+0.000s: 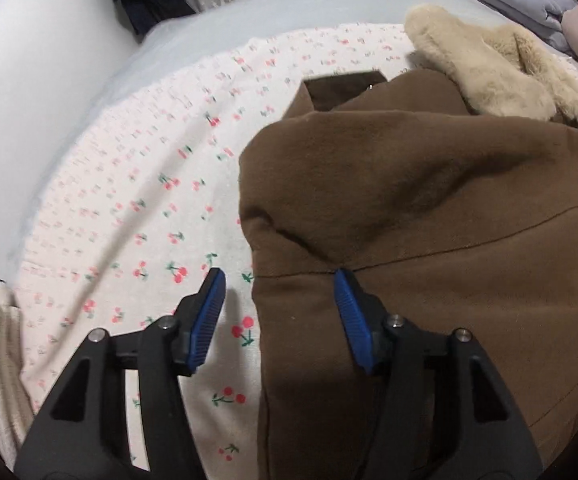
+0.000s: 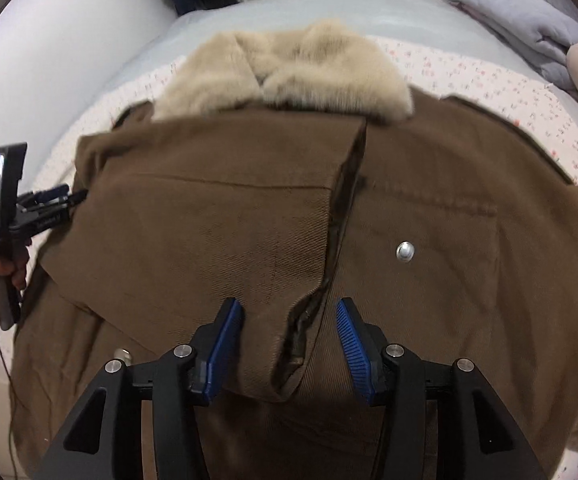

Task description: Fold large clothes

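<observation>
1. Coat (image 2: 249,216), brown with a fur collar (image 2: 289,68), lies spread on a cherry-print sheet (image 1: 149,184) over the bed (image 1: 249,8).
2. Left tongs (image 1: 279,300) are released, straddling the coat's left edge without pressing it.
3. Right tongs (image 2: 289,332) are released above the front flap's lower corner.
4. Snap (image 2: 405,251) shows right of the flap.

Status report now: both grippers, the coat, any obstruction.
Left gripper open, straddling brown coat edge. Right gripper open over folded flap, nothing pinched. Coat flat on cherry-print sheet, fur collar far end. Nothing in the way.
</observation>
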Motion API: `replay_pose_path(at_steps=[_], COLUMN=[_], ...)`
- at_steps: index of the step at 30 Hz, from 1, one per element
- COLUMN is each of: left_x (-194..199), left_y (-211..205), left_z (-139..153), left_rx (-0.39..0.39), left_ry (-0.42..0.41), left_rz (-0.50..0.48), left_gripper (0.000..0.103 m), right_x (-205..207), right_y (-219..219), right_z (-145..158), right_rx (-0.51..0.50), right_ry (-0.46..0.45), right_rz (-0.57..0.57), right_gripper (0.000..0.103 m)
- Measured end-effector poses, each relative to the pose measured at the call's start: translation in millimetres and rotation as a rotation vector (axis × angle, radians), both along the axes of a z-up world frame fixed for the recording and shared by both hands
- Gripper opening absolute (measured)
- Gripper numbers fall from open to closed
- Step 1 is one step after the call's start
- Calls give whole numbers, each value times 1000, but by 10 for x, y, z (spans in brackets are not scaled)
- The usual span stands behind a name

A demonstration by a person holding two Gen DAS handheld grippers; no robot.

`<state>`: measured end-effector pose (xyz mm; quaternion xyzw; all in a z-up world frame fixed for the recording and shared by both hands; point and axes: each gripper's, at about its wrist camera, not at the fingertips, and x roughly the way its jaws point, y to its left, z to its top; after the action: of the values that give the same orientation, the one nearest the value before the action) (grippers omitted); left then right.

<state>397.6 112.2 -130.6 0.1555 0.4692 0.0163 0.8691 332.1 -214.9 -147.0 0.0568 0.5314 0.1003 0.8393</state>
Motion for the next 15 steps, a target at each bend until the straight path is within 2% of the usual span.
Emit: replay_pose_path(at_steps=[3, 8, 11, 15], left_x=[-123, -406, -618, -868], left_y=[-27, -11, -70, -248], left_z=[168, 491, 638, 729], left_rx=[-42, -228, -343, -387], left_ry=[-19, -1, -1, 0], left_rz=[-14, -16, -25, -49], left_gripper=[60, 81, 82, 84], right_x=[-74, -422, -669, -938], right_y=[-62, -356, -595, -914], right_z=[130, 488, 644, 786], right_rx=[12, -17, -31, -78], right_ry=[-17, -95, -122, -133], right_rz=[-26, -117, -176, -240], right_gripper=[54, 71, 74, 76])
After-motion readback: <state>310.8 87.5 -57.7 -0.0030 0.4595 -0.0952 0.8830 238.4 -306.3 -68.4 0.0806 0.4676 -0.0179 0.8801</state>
